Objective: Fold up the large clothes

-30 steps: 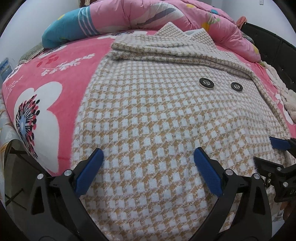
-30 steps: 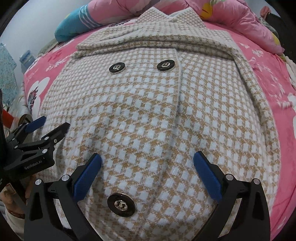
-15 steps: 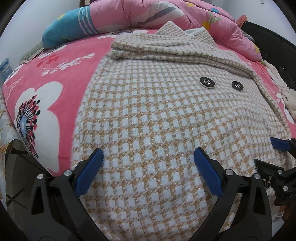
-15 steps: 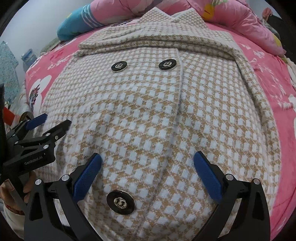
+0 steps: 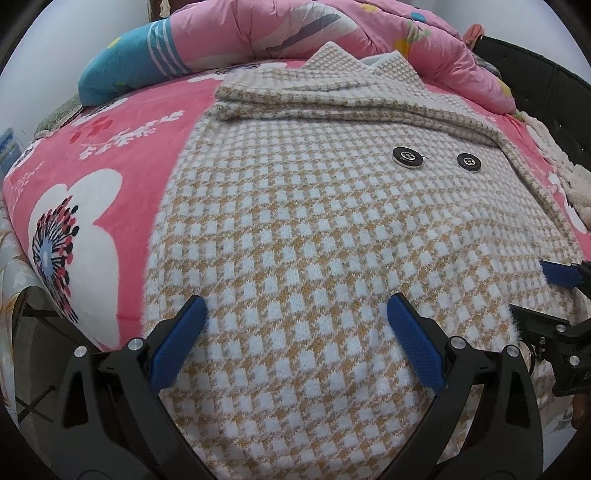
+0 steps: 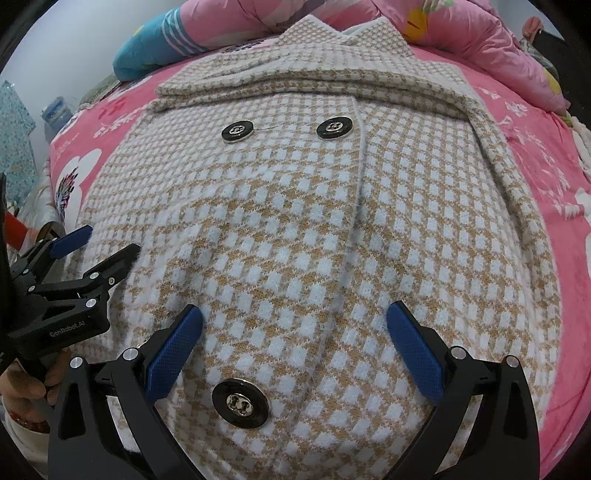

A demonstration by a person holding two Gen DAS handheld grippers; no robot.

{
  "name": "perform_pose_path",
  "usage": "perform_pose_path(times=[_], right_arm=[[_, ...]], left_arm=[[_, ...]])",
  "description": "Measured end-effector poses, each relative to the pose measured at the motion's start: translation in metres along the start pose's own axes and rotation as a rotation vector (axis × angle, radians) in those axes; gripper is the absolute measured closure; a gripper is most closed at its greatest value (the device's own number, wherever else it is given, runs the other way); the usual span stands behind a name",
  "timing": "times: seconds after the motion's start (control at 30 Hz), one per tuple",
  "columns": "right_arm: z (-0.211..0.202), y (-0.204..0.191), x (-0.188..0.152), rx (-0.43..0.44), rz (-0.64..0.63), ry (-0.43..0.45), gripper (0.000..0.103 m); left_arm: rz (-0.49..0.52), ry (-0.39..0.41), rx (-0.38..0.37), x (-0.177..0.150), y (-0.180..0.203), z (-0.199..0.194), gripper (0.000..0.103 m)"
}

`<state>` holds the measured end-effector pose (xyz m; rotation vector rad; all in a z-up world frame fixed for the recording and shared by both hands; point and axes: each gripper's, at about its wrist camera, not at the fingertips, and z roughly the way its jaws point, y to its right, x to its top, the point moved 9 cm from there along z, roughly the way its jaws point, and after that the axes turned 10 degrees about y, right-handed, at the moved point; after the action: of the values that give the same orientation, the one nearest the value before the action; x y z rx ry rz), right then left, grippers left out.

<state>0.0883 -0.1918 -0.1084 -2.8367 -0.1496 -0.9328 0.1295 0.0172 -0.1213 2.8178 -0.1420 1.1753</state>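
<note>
Left wrist view: the left tool [image 5: 295, 317] hangs with its blue pads spread wide over the near hem of the coat [image 5: 314, 229], gripping nothing. Beside it, toward the bed's right edge, the right tool [image 5: 543, 291] is likewise open, and its own camera shows the pads apart with a large black button [image 6: 241, 403] between them, bare cloth only under the tips. Whether either tool touches the fabric I cannot tell.

The coat, checked tan and white, lies face up along the middle of the bed [image 5: 122, 147], its hem at the near edge and its collar [image 6: 343, 40] at the far end. Farther up, two more buttons [image 6: 286, 130] sit below a band where the sleeves appear to be already folded across the chest. Beyond the collar, a pink quilt [image 5: 295, 29] is heaped along the far edge.

As I judge it, the sides are tucked in and the body is a tidy rectangle, so the early folds are done. What remains is lifting the hem and bringing it up toward the collar, perhaps more than once.
</note>
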Motion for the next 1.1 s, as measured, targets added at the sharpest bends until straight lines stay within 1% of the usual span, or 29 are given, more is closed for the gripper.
perform_pose_path(times=[0.37,0.6,1.1], right_arm=[[0.0001,-0.0009,-0.0009,0.001,0.0,-0.002,0.006],[0.0002,-0.0012,-0.0011,-0.003,-0.005,-0.004,0.006],[0.0026,-0.001,0.0,-0.003,-0.009,-0.011,0.006]], left_arm=[[0.002,0.0,0.002,0.0006,-0.0005,0.0001,0.008],[0.02,0.0,0.023,-0.0012,0.0023,0.0003,0.008],[0.016,0.004,0.011,-0.001,0.0046,-0.0017,0.008]])
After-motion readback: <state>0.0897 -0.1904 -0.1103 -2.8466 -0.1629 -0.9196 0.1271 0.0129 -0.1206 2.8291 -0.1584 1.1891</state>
